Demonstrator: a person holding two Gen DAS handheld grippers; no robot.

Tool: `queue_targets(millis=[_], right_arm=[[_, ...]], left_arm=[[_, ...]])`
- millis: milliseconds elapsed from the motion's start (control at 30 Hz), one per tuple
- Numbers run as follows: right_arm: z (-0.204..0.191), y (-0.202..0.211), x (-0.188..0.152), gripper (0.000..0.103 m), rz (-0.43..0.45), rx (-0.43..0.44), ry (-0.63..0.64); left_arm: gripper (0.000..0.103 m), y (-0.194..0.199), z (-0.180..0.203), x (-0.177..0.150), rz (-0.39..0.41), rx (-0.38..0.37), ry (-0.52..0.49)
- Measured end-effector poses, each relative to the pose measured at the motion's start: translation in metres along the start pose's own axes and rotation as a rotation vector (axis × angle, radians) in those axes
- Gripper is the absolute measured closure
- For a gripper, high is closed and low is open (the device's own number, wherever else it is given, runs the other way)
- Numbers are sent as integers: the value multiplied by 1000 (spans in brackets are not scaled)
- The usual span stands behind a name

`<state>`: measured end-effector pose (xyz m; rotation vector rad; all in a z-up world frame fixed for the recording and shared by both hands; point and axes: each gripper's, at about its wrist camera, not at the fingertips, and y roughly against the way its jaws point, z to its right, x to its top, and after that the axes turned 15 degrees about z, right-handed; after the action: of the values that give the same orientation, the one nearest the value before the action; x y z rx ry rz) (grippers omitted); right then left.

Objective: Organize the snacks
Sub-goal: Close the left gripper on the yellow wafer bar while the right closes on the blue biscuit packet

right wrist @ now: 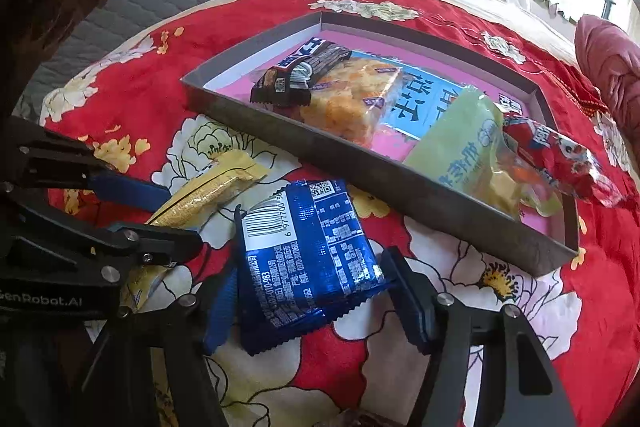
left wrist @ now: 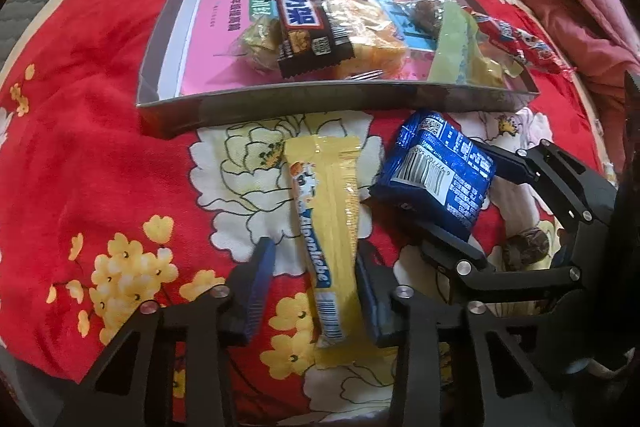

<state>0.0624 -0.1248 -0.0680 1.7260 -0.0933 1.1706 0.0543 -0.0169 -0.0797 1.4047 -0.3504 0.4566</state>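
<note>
Red floral cloth [left wrist: 100,155] covers the bed where we work, with a shallow grey cardboard tray [left wrist: 320,105] of snacks on it. Our left gripper [left wrist: 310,291] straddles the long yellow candy stick [left wrist: 328,227] near the tray's front edge, jaws apart. Our right gripper [right wrist: 316,303] straddles the blue foil packet [right wrist: 304,259] beside it, jaws also apart.

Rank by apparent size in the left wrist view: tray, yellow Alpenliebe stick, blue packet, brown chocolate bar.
1. tray
2. yellow Alpenliebe stick
3. blue packet, though nearness inflates both
4. brown chocolate bar, farther away
</note>
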Motion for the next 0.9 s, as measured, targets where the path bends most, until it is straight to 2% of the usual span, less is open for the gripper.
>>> queue_targets(millis=[200, 333, 900], right_arm=[[11, 7, 1, 37, 15, 17, -70], [18, 10, 2, 38, 30, 23, -109], [21, 21, 4, 38, 61, 71, -161]], left_arm=[[78, 2, 4, -1, 8, -35, -4], [82, 4, 8, -1, 15, -63, -15], [85, 22, 0, 2, 47, -59, 12]])
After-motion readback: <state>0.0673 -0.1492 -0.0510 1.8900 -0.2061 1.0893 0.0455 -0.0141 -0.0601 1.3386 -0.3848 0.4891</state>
